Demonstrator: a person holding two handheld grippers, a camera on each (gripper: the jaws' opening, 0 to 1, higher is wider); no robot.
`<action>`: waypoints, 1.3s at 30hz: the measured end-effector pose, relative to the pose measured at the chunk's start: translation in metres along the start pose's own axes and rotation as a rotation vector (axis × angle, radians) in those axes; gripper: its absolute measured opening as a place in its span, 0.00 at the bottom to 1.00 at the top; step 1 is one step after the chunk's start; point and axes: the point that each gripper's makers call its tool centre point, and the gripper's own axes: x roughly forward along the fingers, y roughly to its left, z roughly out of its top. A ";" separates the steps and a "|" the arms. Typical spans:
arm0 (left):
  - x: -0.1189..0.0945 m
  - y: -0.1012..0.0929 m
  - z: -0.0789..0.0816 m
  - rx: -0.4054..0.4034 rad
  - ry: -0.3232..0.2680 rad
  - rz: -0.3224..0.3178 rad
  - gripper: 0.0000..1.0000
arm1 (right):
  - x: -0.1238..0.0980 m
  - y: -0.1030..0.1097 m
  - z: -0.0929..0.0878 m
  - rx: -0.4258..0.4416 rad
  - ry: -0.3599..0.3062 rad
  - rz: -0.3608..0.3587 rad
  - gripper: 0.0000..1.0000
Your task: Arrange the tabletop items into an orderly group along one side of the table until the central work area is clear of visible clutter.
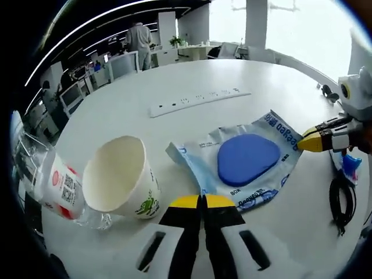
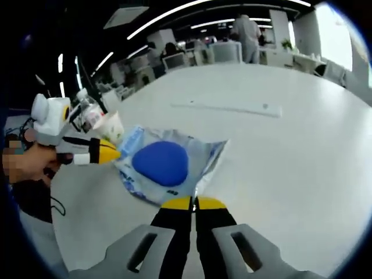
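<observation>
Here, in the left gripper view, the left gripper (image 1: pixel 202 201) rises from the bottom centre with its yellow-tipped jaws pressed together on the near edge of the clear plastic packet holding a blue rounded pad (image 1: pixel 244 160), which lies flat at mid-frame on the round white table (image 1: pixel 174 81). The right gripper (image 1: pixel 311 141) enters from the right edge, its tips meeting the packet's far end; whether they pinch the film there cannot be told from this angle.

In the right gripper view, the right gripper (image 2: pixel 194 203) stands at bottom centre, jaws closed on the packet's (image 2: pixel 165 165) opposite corner, while the left gripper (image 2: pixel 107 152) comes in from the left, held by a person's hand (image 2: pixel 35 163). The two-ended hold probably keeps the limp film taut so it can be moved as one piece.

At lower left of the left gripper view a cream paper cup with a green print (image 1: pixel 119 177) lies tipped on its side, touching a clear plastic bottle with a red-and-white label (image 1: pixel 55 186), also lying down. A white power strip (image 1: pixel 197 101) lies beyond the packet in the upper middle. A black cable (image 1: pixel 342 200) coils at the right edge. These items remain scattered, so the grouping appears barely begun.
</observation>
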 end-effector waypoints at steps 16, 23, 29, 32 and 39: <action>0.009 0.011 0.001 0.048 -0.010 0.044 0.00 | 0.008 -0.004 0.001 0.005 0.004 -0.022 0.00; 0.008 0.014 0.000 0.074 -0.010 0.065 0.01 | 0.010 -0.001 0.001 0.001 0.003 -0.017 0.00; 0.008 0.017 -0.001 0.079 -0.006 0.069 0.03 | 0.009 0.001 0.000 -0.005 0.004 -0.024 0.00; 0.006 0.016 -0.002 0.062 -0.011 0.062 0.06 | 0.008 -0.001 0.000 -0.016 0.006 -0.026 0.02; -0.001 0.011 -0.005 0.060 -0.018 0.062 0.13 | 0.002 -0.005 0.008 -0.037 -0.030 -0.047 0.14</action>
